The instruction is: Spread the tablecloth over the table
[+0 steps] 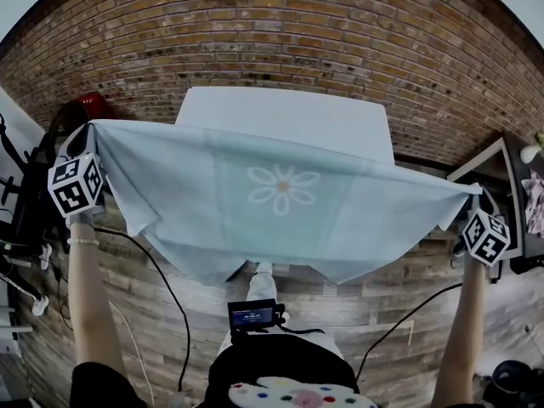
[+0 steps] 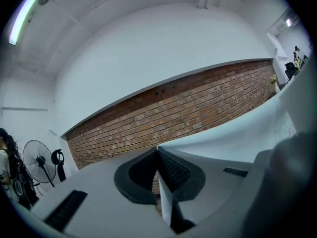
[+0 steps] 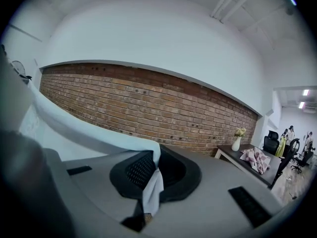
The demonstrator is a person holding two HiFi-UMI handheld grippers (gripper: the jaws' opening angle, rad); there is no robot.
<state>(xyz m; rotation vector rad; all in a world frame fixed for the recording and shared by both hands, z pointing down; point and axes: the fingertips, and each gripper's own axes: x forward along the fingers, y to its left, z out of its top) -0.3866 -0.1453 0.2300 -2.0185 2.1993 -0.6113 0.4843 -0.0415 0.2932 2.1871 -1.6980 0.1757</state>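
Corners of the pale-blue daisy-print tablecloth (image 1: pixel 280 194) are pinched tight in the left claw (image 2: pixel 158 165) and right claw (image 3: pixel 151 175). It looks light and limp, sagging between them above the white counter (image 1: pixel 289 113).

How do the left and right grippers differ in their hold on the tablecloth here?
From the left gripper the tablecloth runs off rightward; from the right gripper, leftward. In the head view the left gripper's corner sits higher in the picture than the right gripper's. Both are shut on a corner, the cloth stretched between them, not yet on the table.
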